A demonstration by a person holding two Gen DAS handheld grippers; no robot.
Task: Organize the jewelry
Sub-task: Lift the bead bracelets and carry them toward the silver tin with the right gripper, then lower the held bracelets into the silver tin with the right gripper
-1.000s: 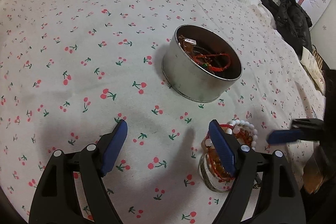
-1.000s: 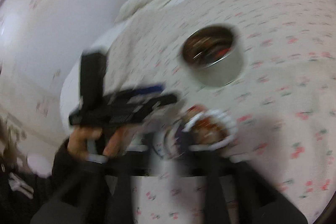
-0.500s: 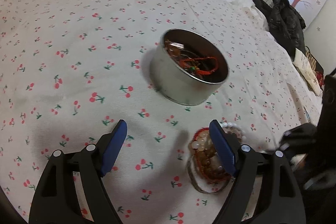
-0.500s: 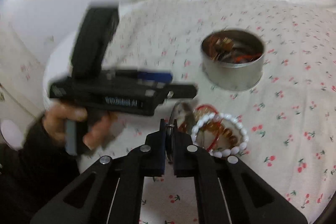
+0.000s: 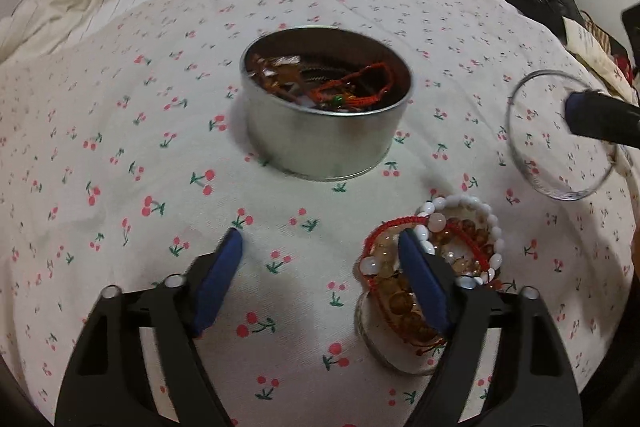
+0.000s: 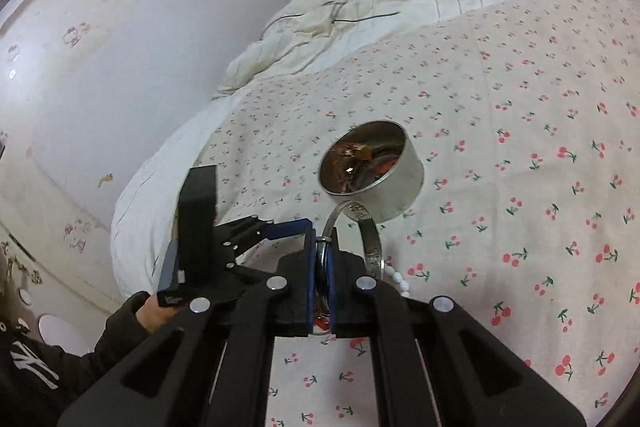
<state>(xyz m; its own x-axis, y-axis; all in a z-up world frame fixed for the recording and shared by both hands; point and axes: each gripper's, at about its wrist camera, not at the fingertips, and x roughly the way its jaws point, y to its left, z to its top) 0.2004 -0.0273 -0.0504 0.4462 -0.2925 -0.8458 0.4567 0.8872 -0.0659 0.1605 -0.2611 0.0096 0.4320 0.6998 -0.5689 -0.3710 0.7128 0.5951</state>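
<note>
Clamping tight on a thin silver bangle (image 6: 370, 235), right gripper (image 6: 320, 267) pinched flat on the rim, hoop standing up just ahead of the pads and clear of the cherry-print bedspread (image 6: 520, 147). Round tin (image 6: 372, 171) sitting beyond the tips, open-topped, already holding red cord and amber pieces. Looks light and rigid, that bangle, smooth metal, likely to swing or slip in so narrow a pinch, so best kept held across the band and not tilted. Over on the other side, left gripper (image 5: 320, 275) closing now, nothing pressed between the blue pads, only bare cloth in the gap. Bracelet pile (image 5: 452, 247) lying just outside and partly under the right-hand pad: white beads, amber beads, red cord, all loose and floppy. Probably best taken one strand at a time, across the beads.
</note>
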